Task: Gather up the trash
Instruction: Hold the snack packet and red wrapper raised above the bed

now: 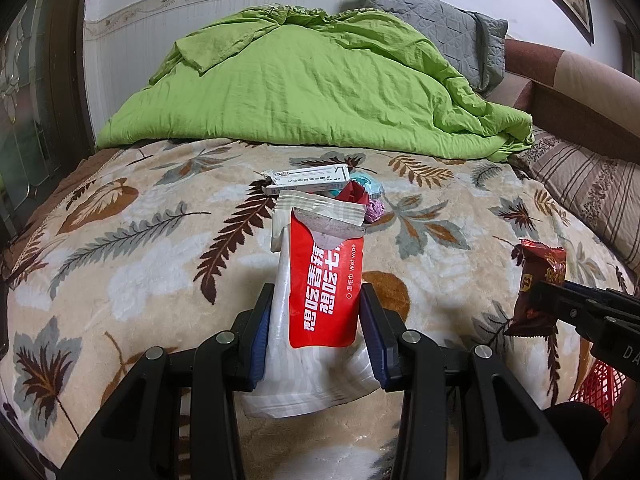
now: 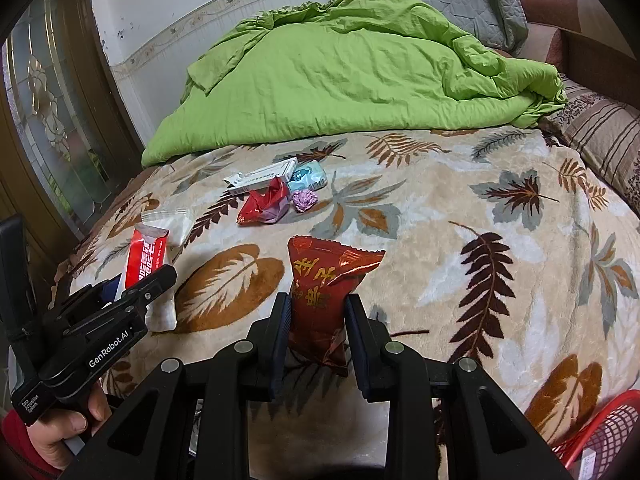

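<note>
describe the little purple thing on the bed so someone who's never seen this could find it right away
Start at the green quilt heaped at the far end of the leaf-print blanket. Just in front of it lies a small cluster of litter: a white box, a pale blue packet, a red wrapper. The purple crumpled ball sits at the cluster's right front, the only round, wadded piece.

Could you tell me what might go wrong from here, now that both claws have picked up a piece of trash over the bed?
1. The left claw pinches the wet-wipe packet together with a loose white bag; the bag could slip out on the way.
2. The red basket sits at the bed's edge, so a careless drop may miss it.
3. The right claw grips the crinkly red snack wrapper low down; it might slide free.
</note>
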`<state>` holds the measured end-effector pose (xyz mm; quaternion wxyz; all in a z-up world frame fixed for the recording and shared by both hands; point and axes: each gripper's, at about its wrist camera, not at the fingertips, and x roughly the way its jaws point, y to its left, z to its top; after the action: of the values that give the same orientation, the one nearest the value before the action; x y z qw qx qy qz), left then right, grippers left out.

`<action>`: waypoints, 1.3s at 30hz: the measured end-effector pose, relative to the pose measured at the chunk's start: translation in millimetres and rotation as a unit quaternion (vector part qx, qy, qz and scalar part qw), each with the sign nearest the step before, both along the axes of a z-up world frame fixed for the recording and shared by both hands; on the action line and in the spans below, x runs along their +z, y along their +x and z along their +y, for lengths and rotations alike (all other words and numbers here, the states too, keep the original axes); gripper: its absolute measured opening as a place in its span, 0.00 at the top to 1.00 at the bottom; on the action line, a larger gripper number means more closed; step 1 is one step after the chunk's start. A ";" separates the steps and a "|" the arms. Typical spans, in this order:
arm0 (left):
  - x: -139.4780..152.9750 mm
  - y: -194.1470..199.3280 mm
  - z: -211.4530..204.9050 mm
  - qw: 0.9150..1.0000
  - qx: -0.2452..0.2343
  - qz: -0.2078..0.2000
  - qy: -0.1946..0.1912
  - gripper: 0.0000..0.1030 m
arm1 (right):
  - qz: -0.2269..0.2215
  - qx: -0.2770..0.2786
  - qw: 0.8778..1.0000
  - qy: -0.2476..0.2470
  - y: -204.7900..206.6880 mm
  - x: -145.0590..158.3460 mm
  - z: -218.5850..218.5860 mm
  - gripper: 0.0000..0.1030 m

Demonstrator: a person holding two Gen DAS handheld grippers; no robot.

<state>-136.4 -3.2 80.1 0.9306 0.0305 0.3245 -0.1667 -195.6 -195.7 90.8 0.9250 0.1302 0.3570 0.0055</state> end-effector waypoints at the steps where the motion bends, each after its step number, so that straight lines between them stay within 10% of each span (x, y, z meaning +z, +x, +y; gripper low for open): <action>1: 0.1 0.1 -0.8 1.000 0.000 0.000 0.000 0.62 | 0.002 0.000 1.000 -0.001 -0.1 0.3 0.2 0.71; 39: -0.6 -0.3 0.2 1.000 0.000 -0.001 0.000 0.62 | 0.004 -0.001 1.000 -0.002 0.9 0.7 2.2 0.71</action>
<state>-136.6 -3.0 79.5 0.9309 0.0307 0.3234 -0.1672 -194.6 -193.5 91.5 0.9237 0.1284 0.3610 0.0037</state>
